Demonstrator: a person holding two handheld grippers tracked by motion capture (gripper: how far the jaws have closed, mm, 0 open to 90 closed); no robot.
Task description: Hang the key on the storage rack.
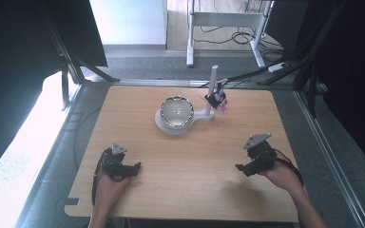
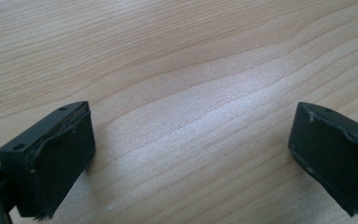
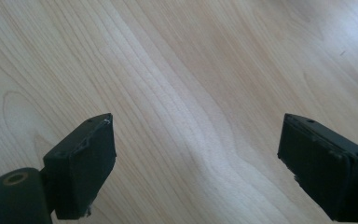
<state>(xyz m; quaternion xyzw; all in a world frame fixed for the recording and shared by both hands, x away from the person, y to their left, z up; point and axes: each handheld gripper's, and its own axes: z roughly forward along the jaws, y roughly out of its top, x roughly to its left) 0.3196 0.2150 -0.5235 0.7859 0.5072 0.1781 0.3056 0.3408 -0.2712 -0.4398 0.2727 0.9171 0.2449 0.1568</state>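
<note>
Both grippers, left & right, wide open, empty, near table edge. Far-center glass bowl prob. fragile, slippery; grip rim.

Bright light glares white at the left of the high view, the side walls are dark, and the desk shines softly, slightly blurry.
</note>
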